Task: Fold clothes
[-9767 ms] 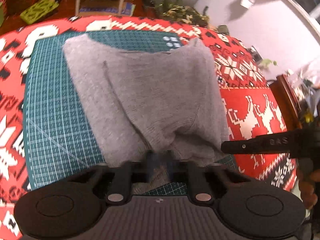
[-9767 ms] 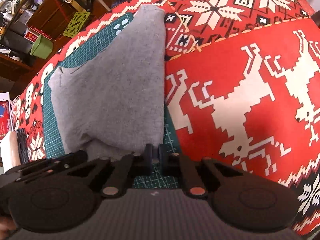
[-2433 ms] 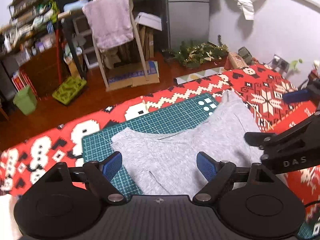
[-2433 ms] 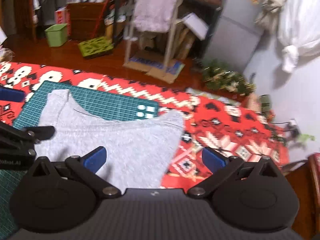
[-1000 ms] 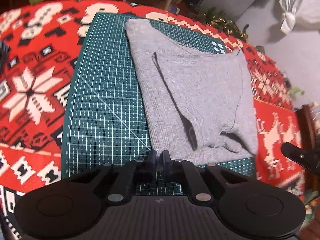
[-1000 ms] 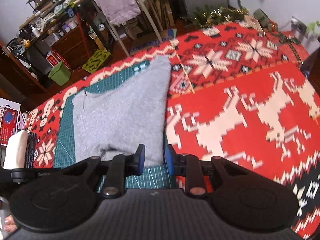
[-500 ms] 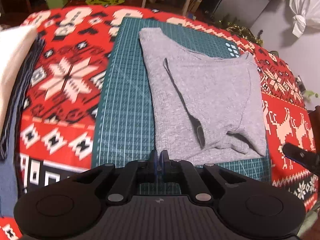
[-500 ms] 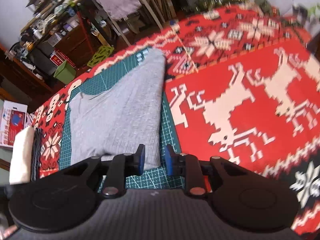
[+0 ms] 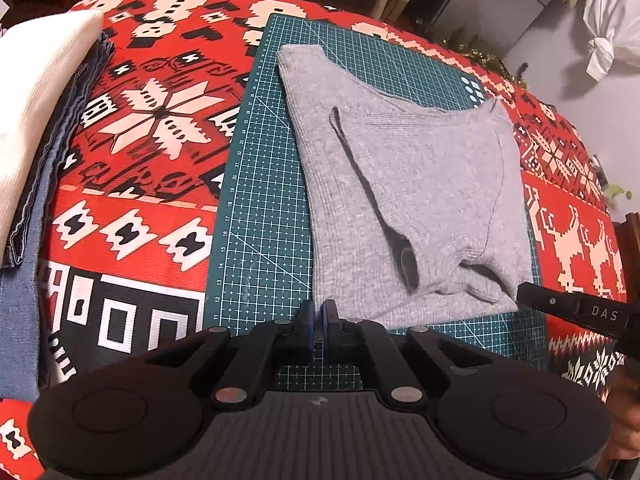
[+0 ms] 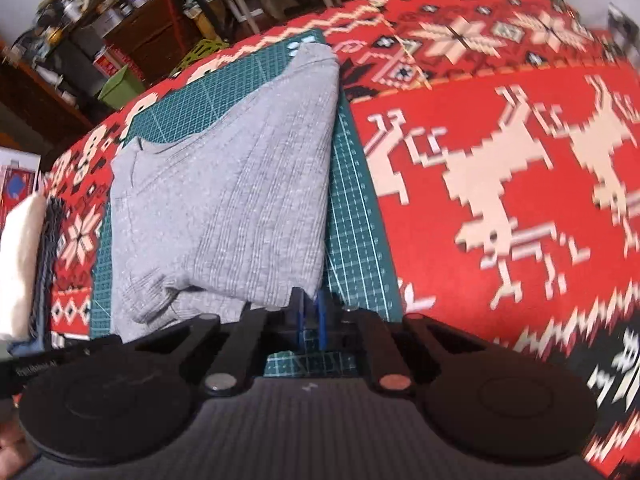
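Grey knit sweater [image 9: 404, 184] is laid on the green cutting mat [image 9: 260, 216], sleeves already folded inward. Left tongs [image 9: 317, 326] are closed at its near-left hem; right tongs [image 10: 310, 316] are nearly closed at its near-right corner. A final fold is judged left.

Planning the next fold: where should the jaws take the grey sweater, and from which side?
Judging by its pose, grip the sweater at its near hem corners, coming low from the near mat edge. The hem faces both grippers, left and right, so it could lift and fold away.
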Motion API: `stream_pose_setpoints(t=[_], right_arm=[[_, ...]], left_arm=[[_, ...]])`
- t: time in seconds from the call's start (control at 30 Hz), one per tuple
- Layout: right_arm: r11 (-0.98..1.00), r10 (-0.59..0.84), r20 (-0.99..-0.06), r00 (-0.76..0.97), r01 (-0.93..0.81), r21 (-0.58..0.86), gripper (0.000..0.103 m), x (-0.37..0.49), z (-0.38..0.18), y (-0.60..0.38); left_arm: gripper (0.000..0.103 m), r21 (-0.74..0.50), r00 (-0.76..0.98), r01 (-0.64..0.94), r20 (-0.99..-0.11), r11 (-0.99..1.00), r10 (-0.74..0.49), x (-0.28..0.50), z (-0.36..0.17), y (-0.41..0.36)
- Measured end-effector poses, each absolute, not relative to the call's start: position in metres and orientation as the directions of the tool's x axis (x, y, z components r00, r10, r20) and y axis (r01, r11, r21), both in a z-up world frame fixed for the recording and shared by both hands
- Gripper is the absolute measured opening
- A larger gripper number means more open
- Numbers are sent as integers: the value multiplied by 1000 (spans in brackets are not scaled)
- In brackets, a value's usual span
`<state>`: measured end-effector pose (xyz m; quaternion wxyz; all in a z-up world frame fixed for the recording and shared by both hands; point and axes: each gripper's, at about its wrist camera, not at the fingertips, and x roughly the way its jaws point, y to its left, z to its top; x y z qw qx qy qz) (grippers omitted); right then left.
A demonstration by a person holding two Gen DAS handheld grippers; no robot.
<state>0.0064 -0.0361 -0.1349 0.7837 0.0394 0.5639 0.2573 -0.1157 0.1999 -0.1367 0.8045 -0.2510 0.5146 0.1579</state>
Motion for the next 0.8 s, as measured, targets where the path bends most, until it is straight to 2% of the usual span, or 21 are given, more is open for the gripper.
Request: stream_pose_setpoints(t=[0.17, 0.4, 0.63, 0.73, 0.77, 0.8], right_arm=[[855, 475, -854, 212, -343, 390, 6, -10, -129, -52], [851, 466, -869, 164, -350, 391, 6, -55, -125, -79], [858, 440, -889, 130, -354, 373, 6, -86, -136, -95], [858, 436, -884, 170, -374, 352, 15, -90, -129, -99], [859, 436, -880, 191, -382, 342, 32, -91, -125, -101], [858, 438, -873, 214, -391, 334, 40, -91, -120, -103]], left_arm=[[4, -246, 402, -499, -915, 831, -30, -127, -135, 201], [4, -329, 353, -470, -921, 819, -167, -166, -140, 202], [4, -319, 344, -453, -924, 832, -167, -194, -141, 192], [9, -320, 358, -457, -920, 830, -158, -200, -140, 192], [12, -326, 367, -466, -917, 822, -155, -202, -139, 195], [20, -331, 376, -476, -914, 815, -152, -204, -138, 198]])
